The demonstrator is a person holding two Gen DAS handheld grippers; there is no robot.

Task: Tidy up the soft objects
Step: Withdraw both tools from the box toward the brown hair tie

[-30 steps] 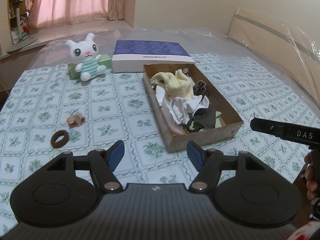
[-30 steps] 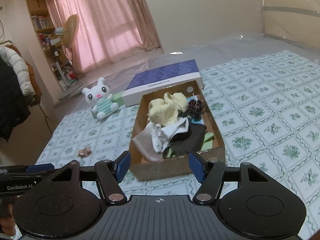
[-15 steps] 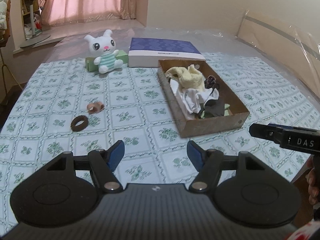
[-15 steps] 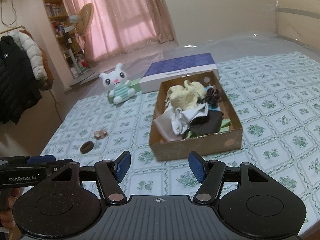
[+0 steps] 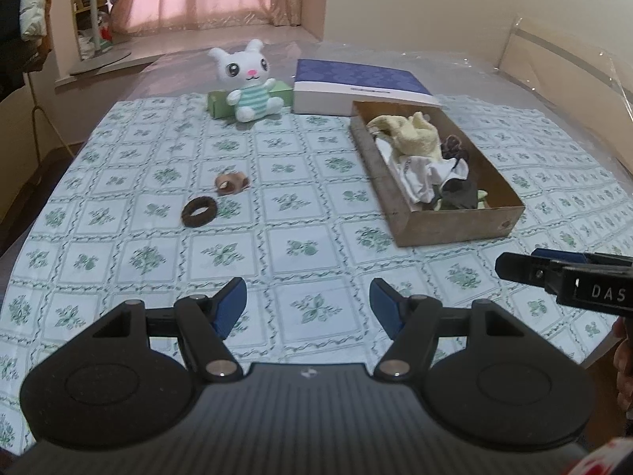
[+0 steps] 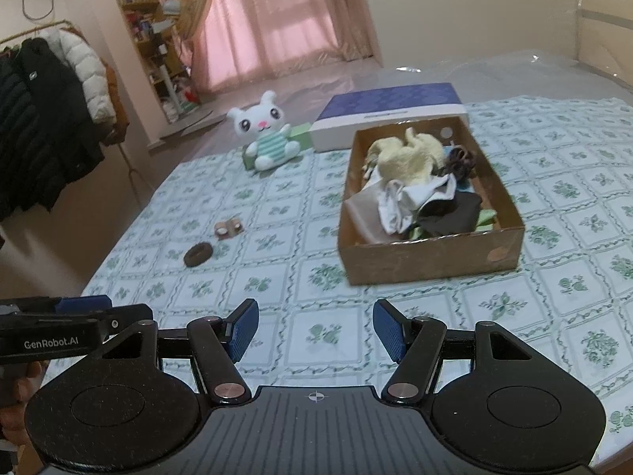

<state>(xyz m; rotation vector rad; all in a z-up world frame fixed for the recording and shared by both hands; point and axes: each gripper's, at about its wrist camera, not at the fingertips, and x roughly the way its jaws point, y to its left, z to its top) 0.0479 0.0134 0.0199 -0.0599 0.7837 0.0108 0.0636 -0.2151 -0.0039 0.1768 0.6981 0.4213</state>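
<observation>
A brown cardboard box [image 5: 451, 223] [image 6: 431, 255] on the patterned cloth holds a yellow towel [image 5: 411, 134] [image 6: 407, 156], white cloth [image 6: 411, 198], dark cloth and a dark scrunchie [image 6: 459, 160]. A brown scrunchie [image 5: 199, 210] [image 6: 198, 254] and a tan hair tie [image 5: 231, 183] [image 6: 227, 228] lie on the cloth to the box's left. A white plush bunny [image 5: 249, 79] [image 6: 267, 134] sits at the back. My left gripper [image 5: 308, 308] is open and empty above the near cloth. My right gripper [image 6: 315, 330] is open and empty, near the box's front.
A blue and white flat box [image 5: 356, 91] [image 6: 389, 114] lies behind the cardboard box. A green box [image 5: 221, 103] is behind the bunny. Coats [image 6: 43, 118] hang at the left; a shelf and fan [image 6: 190, 4] stand by the pink curtains.
Both grippers have pulled back from the box and risen, so more of the cloth shows. Both stay open. Nothing on the cloth has moved.
</observation>
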